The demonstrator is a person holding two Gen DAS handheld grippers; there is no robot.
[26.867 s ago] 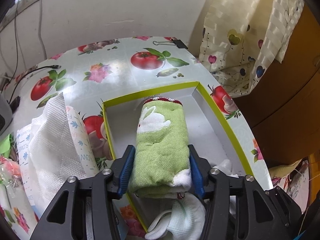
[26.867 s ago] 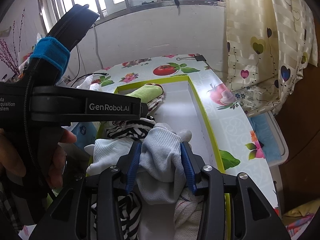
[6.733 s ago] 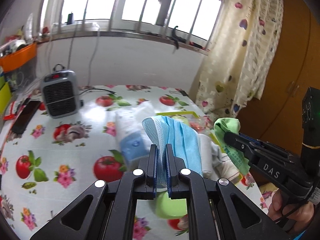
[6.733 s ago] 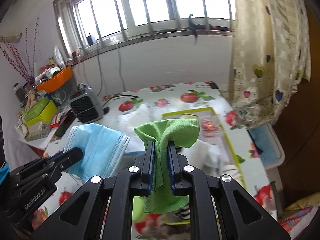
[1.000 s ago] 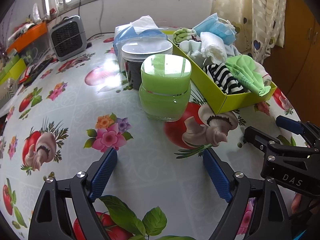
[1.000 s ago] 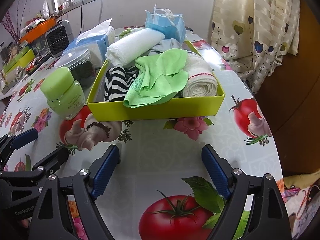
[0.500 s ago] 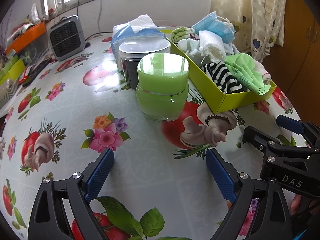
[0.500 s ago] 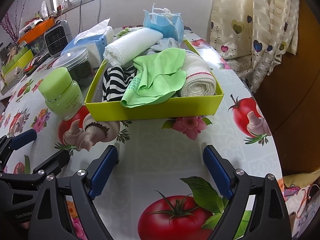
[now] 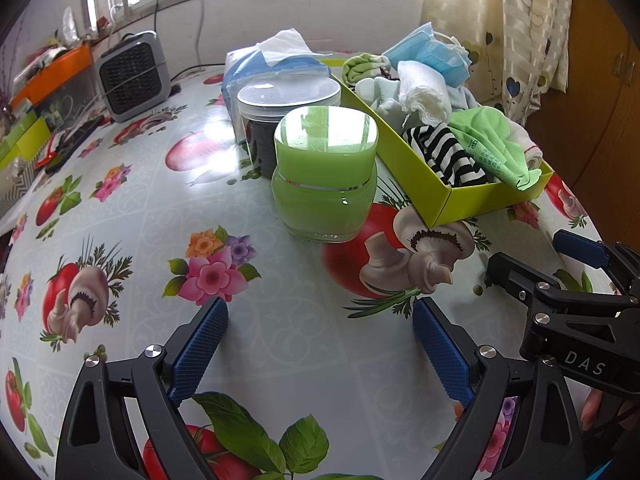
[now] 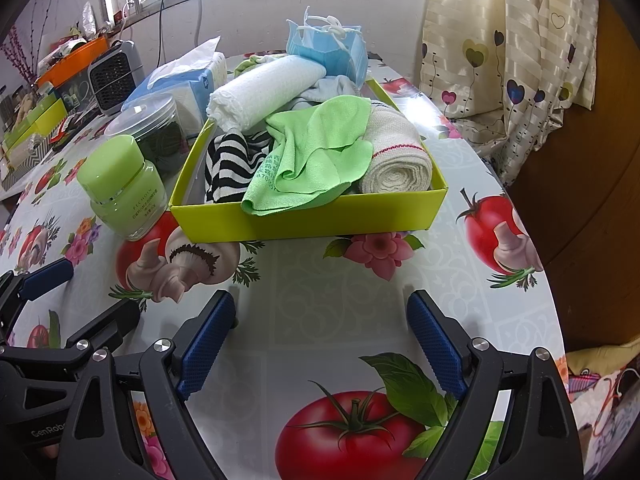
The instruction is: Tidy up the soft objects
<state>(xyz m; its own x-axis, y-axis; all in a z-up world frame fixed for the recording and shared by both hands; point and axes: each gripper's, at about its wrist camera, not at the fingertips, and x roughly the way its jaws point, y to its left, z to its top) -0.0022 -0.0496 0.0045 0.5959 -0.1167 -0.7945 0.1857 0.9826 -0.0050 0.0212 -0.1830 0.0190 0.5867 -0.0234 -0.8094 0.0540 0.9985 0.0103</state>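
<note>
The right hand-held gripper [image 10: 322, 330] is hovering wide open over the tabletop [image 10: 340, 292], facing the yellow box [image 10: 304, 220] where a green cloth [image 10: 320, 152] is draping over the near rim.

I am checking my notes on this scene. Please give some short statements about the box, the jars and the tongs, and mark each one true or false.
1. Both the left tongs and the right tongs are open and hold nothing. True.
2. The green cloth lies in the yellow box. True.
3. The green jar stands inside the yellow box. False: it stands on the table, beside the box.
4. The blue face mask lies on the table in front of the box. False: it sits on top of the pile at the far end of the box.
5. The striped cloth lies in the box next to the green cloth. True.
</note>
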